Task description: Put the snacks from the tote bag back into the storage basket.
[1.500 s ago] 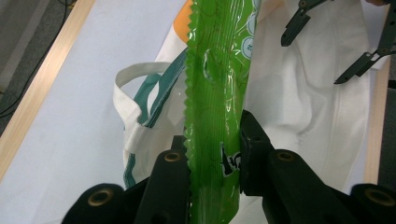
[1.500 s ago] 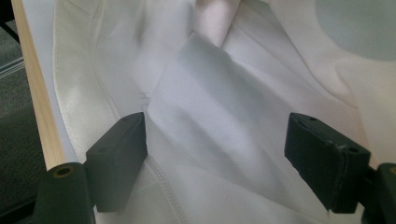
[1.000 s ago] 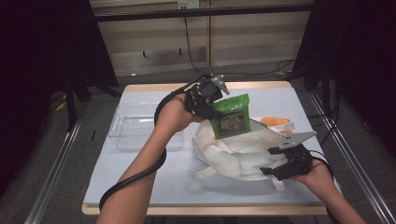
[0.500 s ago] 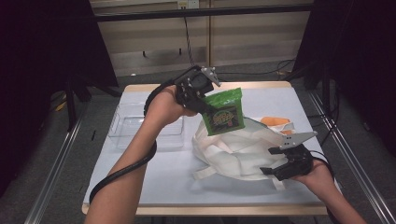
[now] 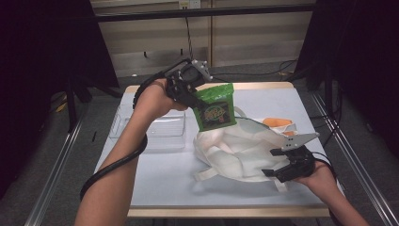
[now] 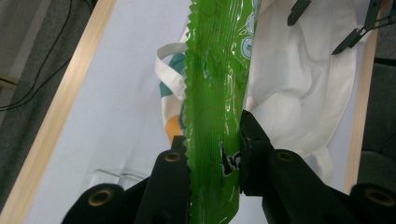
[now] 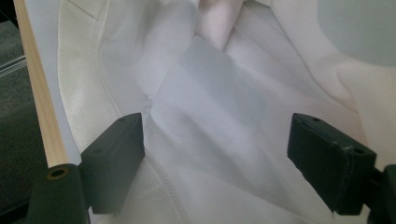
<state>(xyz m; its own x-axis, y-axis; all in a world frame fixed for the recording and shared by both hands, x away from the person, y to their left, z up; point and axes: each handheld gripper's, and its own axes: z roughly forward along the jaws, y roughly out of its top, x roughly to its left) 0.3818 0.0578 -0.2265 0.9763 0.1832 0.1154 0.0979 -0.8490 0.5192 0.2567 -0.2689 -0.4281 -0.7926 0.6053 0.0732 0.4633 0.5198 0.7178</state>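
My left tongs [image 6: 212,154] pinching a glossy green snack packet [image 5: 214,107] with serrated edges, my right tongs [image 7: 219,158] spread wide over the white cloth bag [image 5: 237,150]

green packet [image 5: 215,106] front: round yellow-and-red logo, lettering too small to read
green packet, left gripper view [image 6: 215,107]: print creased, unreadable
white bag [image 5: 240,148]: no readable text

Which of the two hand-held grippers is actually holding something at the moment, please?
The left hand-held gripper, raised over the table, is shut on the green snack packet. The right hand-held gripper sits open against the white cloth bag, clamping nothing.
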